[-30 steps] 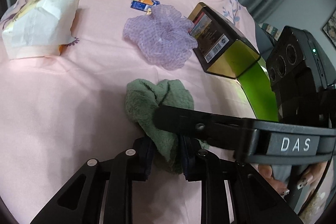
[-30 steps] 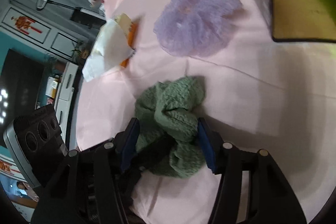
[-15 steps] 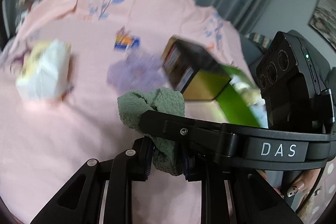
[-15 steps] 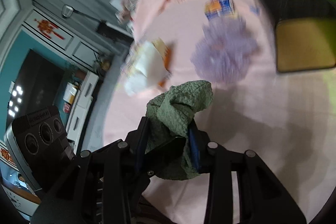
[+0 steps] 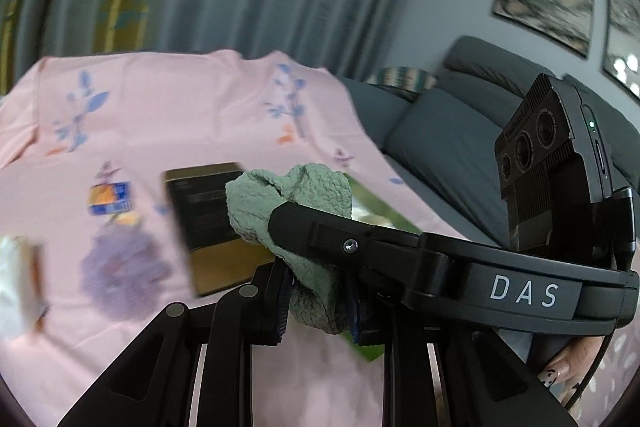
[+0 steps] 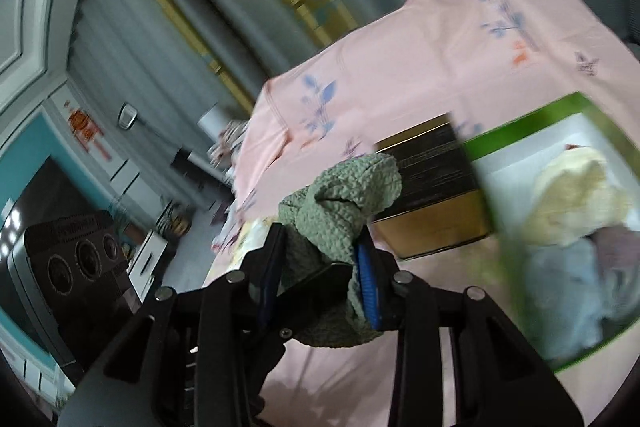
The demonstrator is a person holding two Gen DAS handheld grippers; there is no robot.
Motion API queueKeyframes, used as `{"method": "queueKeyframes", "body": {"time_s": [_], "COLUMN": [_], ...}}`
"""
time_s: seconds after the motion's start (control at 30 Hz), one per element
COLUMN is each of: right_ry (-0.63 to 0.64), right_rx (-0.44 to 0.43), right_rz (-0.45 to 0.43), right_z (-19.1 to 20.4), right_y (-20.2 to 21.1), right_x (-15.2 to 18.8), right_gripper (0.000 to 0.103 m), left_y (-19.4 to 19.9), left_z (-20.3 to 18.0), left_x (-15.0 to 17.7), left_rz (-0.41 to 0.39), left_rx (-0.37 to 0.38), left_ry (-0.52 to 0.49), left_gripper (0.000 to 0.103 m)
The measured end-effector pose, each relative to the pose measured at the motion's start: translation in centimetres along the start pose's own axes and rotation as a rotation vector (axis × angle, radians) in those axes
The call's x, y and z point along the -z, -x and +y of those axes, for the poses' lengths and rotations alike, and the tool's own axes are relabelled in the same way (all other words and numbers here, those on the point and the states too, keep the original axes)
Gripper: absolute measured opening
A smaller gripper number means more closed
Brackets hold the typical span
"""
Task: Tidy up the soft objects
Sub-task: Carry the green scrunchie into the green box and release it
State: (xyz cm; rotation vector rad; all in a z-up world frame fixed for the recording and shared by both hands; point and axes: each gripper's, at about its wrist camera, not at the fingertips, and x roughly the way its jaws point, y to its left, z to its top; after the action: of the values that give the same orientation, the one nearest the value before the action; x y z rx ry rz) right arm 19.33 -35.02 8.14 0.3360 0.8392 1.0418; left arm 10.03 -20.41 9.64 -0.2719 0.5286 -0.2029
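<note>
A green fuzzy cloth (image 5: 288, 199) is pinched from both sides and held in the air above the pink bedsheet (image 5: 168, 107). My left gripper (image 5: 318, 301) is shut on its lower part. My right gripper (image 6: 320, 277) is shut on the same cloth (image 6: 340, 203), and one of its fingers (image 5: 360, 243) crosses the left wrist view. A green-rimmed box (image 6: 516, 135) to the right holds yellow, blue and pink soft items (image 6: 572, 195). A purple mesh puff (image 5: 120, 271) lies on the sheet at the left.
A dark gold-sided box (image 5: 212, 223) lies on the sheet behind the cloth and shows in the right wrist view (image 6: 432, 195). A small blue-orange packet (image 5: 110, 199) and a white bag (image 5: 16, 287) lie left. A grey sofa (image 5: 448, 147) stands right.
Both grippers have lifted the green cloth off the sheet and tilted upward. The green-rimmed box with soft items has come into the right wrist view.
</note>
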Motion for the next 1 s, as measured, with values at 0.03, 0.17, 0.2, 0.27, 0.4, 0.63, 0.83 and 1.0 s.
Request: {"method": "queueKeyframes", "body": {"time_s": [0.03,0.17,0.2,0.27,0.4,0.63,0.83,1.0], "right_ry": [-0.017,-0.086,-0.105,-0.144,-0.213,-0.306,-0.404,-0.42], "right_rx": [0.013,0.066,0.081,0.114,0.177,0.26,0.295,0.362], "right_rz": [-0.018,-0.068,-0.072,-0.085,-0.105,-0.091,-0.042,-0.008], "right_z": [-0.8,-4.6,-5.3,-6.7,-9.6,-13.9,-16.6,-17.1], "right_y": [0.6,2.6,2.9,3.2,3.8,3.8,3.0,2.1], "right_x": [-0.2,-1.0,-1.1,-1.2,-0.9,-0.8,-0.5,-0.3], "right_gripper": [0.033,0.032,0.031,0.03,0.03,0.028,0.028,0.03], "left_y": [-0.7,-4.4,-5.4,-7.0,-9.8,-14.5,-17.6,-18.2], "left_z": [-0.5,-2.3,-2.7,-3.3,-4.8,-5.4,-4.5,-4.5], "left_x": [-0.2,-0.8,-0.9,-1.0,-0.9,-0.4,0.7,1.3], "left_rz": [0.005,0.044,0.063,0.085,0.132,0.226,0.313,0.34], "left_rx": [0.016,0.084,0.1,0.112,0.128,0.131,0.12,0.072], "left_ry": [-0.005,-0.013,-0.008,-0.009,-0.034,-0.015,0.032,0.016], "left_gripper": [0.023,0.023,0.023,0.023,0.023,0.023,0.023,0.023]}}
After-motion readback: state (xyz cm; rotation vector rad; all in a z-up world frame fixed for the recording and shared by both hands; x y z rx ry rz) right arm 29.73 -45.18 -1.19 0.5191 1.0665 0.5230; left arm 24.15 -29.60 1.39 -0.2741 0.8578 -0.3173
